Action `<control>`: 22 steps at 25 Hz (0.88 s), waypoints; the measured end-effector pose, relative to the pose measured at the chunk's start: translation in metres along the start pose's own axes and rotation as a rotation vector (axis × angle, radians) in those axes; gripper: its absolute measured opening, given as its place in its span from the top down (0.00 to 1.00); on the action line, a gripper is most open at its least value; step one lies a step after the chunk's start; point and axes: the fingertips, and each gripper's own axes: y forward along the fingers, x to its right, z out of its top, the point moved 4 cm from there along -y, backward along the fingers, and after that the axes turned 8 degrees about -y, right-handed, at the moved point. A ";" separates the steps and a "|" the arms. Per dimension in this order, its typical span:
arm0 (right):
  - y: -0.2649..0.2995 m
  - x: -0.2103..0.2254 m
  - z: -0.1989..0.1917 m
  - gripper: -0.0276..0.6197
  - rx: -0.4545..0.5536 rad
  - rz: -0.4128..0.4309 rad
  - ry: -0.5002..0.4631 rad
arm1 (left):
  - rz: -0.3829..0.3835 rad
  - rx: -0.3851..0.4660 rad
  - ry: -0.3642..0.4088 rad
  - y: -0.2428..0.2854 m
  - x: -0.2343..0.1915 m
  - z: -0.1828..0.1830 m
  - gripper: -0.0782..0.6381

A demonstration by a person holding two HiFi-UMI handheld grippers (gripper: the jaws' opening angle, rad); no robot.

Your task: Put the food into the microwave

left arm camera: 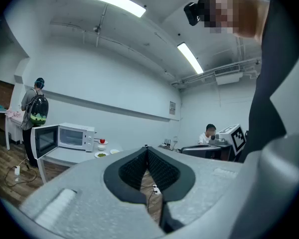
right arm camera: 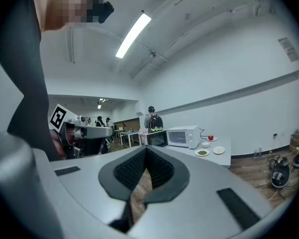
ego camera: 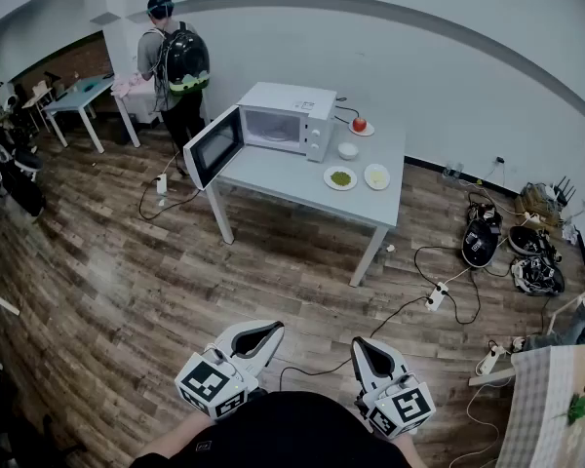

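Note:
A white microwave (ego camera: 285,120) stands on a grey table (ego camera: 292,183) across the room, its door (ego camera: 213,147) swung open to the left. Right of it sit a plate of green food (ego camera: 340,177), a plate of pale food (ego camera: 376,175), a small white bowl (ego camera: 348,150) and a red apple on a plate (ego camera: 359,125). The microwave (left arm camera: 75,136) (right arm camera: 183,136) also appears small in both gripper views. My left gripper (ego camera: 256,337) and right gripper (ego camera: 369,351) are held close to my body, far from the table, both shut and empty.
A person with a black backpack (ego camera: 178,66) stands left of the microwave. Cables and a power strip (ego camera: 435,296) lie on the wood floor near the table's right legs. Bags and helmets (ego camera: 512,247) sit at right. A checked cloth table (ego camera: 551,408) is at bottom right.

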 end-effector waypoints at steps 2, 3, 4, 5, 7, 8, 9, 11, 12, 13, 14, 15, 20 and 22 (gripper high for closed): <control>-0.005 -0.004 -0.002 0.94 0.000 -0.002 0.000 | -0.004 -0.001 0.005 -0.004 0.005 -0.002 0.88; -0.007 -0.005 -0.002 0.94 0.000 -0.003 0.000 | -0.006 -0.002 0.008 -0.005 0.006 -0.004 0.88; -0.008 -0.006 -0.003 0.94 0.000 -0.005 0.000 | -0.007 -0.004 0.010 -0.006 0.007 -0.005 0.88; -0.009 -0.007 -0.004 0.94 0.001 -0.008 0.000 | -0.008 -0.005 0.010 -0.007 0.008 -0.007 0.88; -0.011 -0.008 -0.005 0.94 0.002 -0.011 -0.001 | -0.009 -0.006 0.008 -0.008 0.008 -0.008 0.88; -0.011 -0.008 -0.005 0.94 0.001 -0.012 -0.001 | -0.010 -0.007 0.007 -0.008 0.008 -0.008 0.88; -0.012 -0.008 -0.005 0.94 -0.001 -0.013 0.000 | -0.013 -0.008 0.006 -0.007 0.009 -0.008 0.88; -0.015 -0.008 -0.007 0.94 -0.005 -0.015 0.008 | -0.019 -0.012 0.005 -0.005 0.012 -0.010 0.88; -0.017 -0.008 -0.008 0.94 -0.005 -0.014 0.014 | -0.022 -0.014 0.004 -0.004 0.014 -0.011 0.88; -0.020 -0.008 -0.008 0.94 -0.003 -0.013 0.020 | -0.025 -0.016 0.003 -0.003 0.016 -0.012 0.88; -0.024 -0.007 -0.009 0.94 0.000 -0.012 0.026 | -0.028 -0.018 0.002 -0.002 0.018 -0.013 0.88; -0.028 -0.005 -0.010 0.94 0.002 -0.013 0.030 | -0.030 -0.019 0.001 0.000 0.021 -0.014 0.88; -0.054 0.017 -0.014 0.94 0.009 -0.040 0.053 | -0.040 -0.032 -0.003 0.018 0.038 -0.021 0.88; -0.066 0.024 -0.014 0.94 0.014 -0.042 0.040 | -0.035 -0.033 0.004 0.024 0.046 -0.022 0.88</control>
